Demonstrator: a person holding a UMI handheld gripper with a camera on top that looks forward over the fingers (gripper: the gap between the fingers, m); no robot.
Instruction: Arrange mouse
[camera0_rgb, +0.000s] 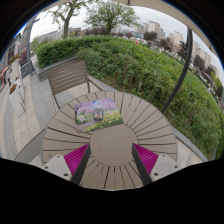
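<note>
A mouse pad (98, 113) printed with purple flowers and green leaves lies on the far part of a round slatted wooden table (150, 125). A small pale shape (100, 104) sits on the pad; I cannot tell whether it is the mouse. My gripper (111, 152) hovers over the near half of the table, well short of the pad. Its fingers are open, with the magenta pads (75, 157) wide apart. Only the table's round centre disc shows between them.
A wooden bench (66, 72) stands beyond the table on the left, on a paved path. A tall green hedge (140, 60) runs behind. A thin dark trunk (183, 70) leans at the right. Buildings and trees lie far off.
</note>
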